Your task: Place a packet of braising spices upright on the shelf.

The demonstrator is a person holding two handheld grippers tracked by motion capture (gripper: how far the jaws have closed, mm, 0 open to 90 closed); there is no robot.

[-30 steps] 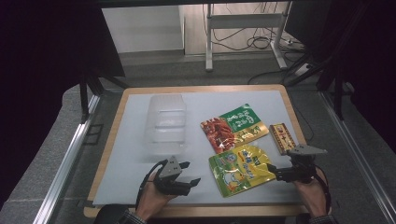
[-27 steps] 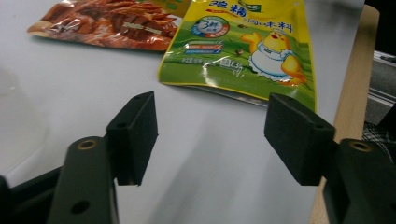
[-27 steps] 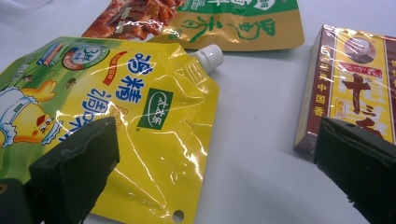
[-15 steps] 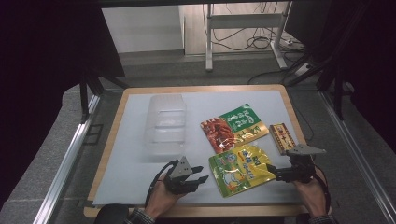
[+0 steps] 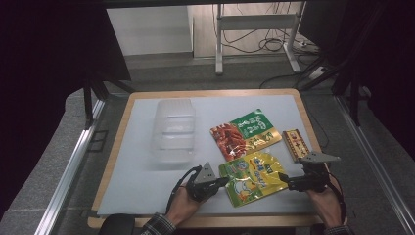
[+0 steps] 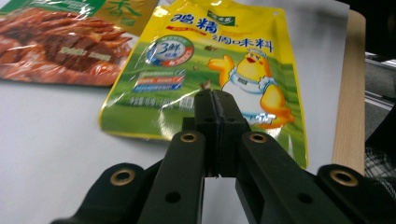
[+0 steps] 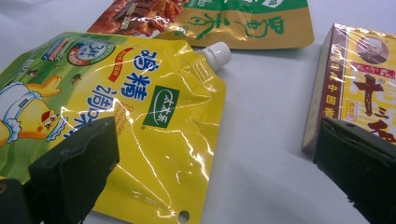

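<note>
At pouch (image 6: 205, 70) edge: left tool (image 6: 215, 100) pressed together, grip unclear; right tool (image 7: 215, 154) spread.

Left gripper (image 6: 215, 100): jaws just closed, pads pressed flat together, nothing between them, tips over lower edge of yellow pouch (image 6: 224, 60) (cartoon chick printed on it). Red-green pouch (image 6: 60, 42) beyond-left. Both on white mat (image 6: 46, 140); wooden edge (image 6: 350, 93) right.
</note>
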